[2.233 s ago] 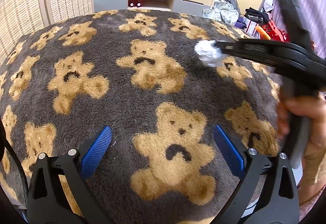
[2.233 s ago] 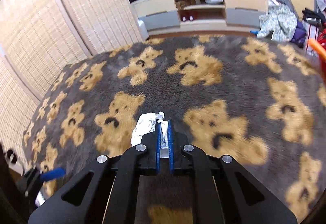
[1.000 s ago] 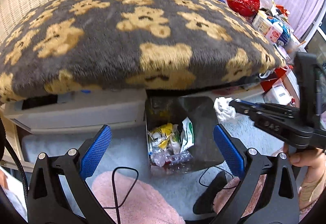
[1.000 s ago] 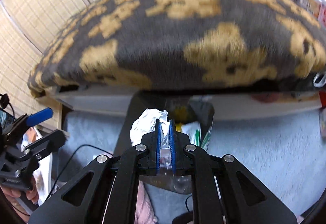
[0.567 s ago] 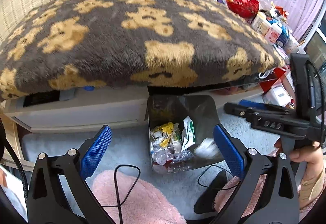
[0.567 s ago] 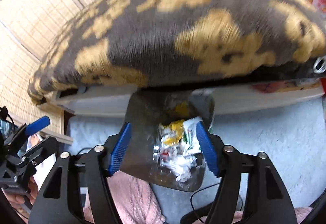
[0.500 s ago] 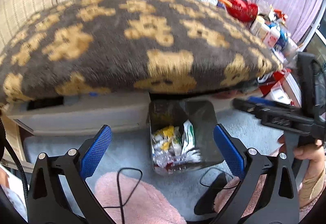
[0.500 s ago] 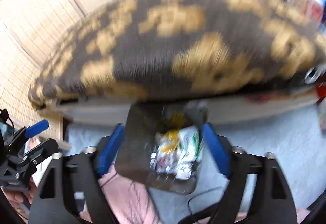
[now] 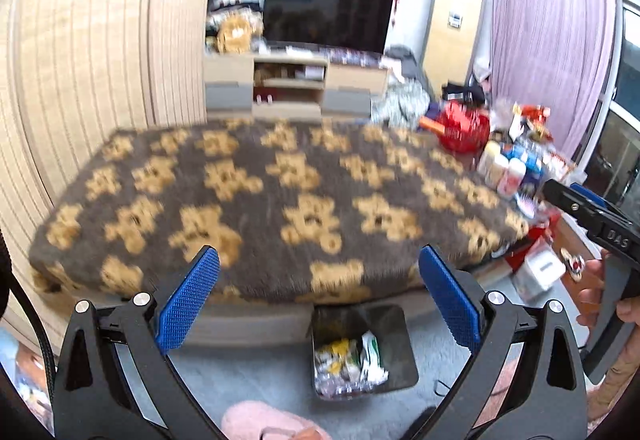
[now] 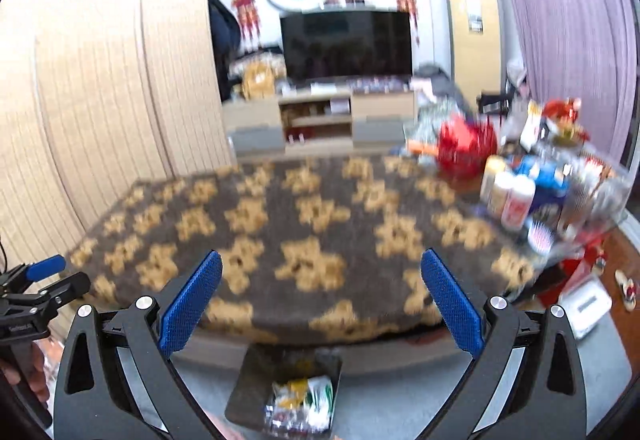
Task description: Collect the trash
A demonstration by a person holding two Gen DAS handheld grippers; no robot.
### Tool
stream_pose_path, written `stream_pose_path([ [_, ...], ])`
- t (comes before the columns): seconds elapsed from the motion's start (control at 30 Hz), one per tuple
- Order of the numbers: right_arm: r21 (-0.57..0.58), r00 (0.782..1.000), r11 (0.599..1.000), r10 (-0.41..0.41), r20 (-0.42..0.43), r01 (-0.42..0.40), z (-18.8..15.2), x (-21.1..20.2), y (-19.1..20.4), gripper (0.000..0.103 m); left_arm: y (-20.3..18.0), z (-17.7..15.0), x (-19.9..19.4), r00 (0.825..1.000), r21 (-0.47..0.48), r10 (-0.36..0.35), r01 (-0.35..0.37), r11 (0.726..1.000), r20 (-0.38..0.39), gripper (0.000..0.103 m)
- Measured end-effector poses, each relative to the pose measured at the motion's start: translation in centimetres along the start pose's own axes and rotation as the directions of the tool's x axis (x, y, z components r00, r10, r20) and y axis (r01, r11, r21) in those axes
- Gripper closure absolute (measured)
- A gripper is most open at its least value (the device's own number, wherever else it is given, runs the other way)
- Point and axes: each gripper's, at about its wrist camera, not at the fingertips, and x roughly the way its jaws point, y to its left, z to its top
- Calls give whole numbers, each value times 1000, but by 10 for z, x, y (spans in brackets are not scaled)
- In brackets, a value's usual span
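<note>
Two grippers: my left gripper and my right gripper, both spread wide, nothing between the blue pads.
Right jaws: just been opening.
Trash bin: dark, square, on the floor against the bear-print blanket edge.
Trash: crumpled wrappers, yellow, white, green and clear, heaped inside the bin.

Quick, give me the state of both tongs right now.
Left tongs: open, nothing between the pads.
Right tongs: open and empty; the jaws have just been opening, nothing is between them.
</note>
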Motion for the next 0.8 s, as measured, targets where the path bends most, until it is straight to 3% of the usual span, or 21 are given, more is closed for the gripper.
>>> stream_pose_path([
  [0.13,-45,993,999,2,115,3,31,-38,12,3,-6,23,-34,995,15,18,-20,1000,98,8],
  [0.33,-43,972,998,-45,232,56,48,-75,20,3,-20,44,-71,981,49,13,-23,999,192,8],
  [0.53,-42,965,995,-73,252,87,45,-88,26,3,-36,48,-91,962,102,79,-109,989,261,8],
  [0.8,-18,974,997,-69,215,74,33,-87,26,3,-40,40,-97,958,85,71,-98,992,277,8],
])
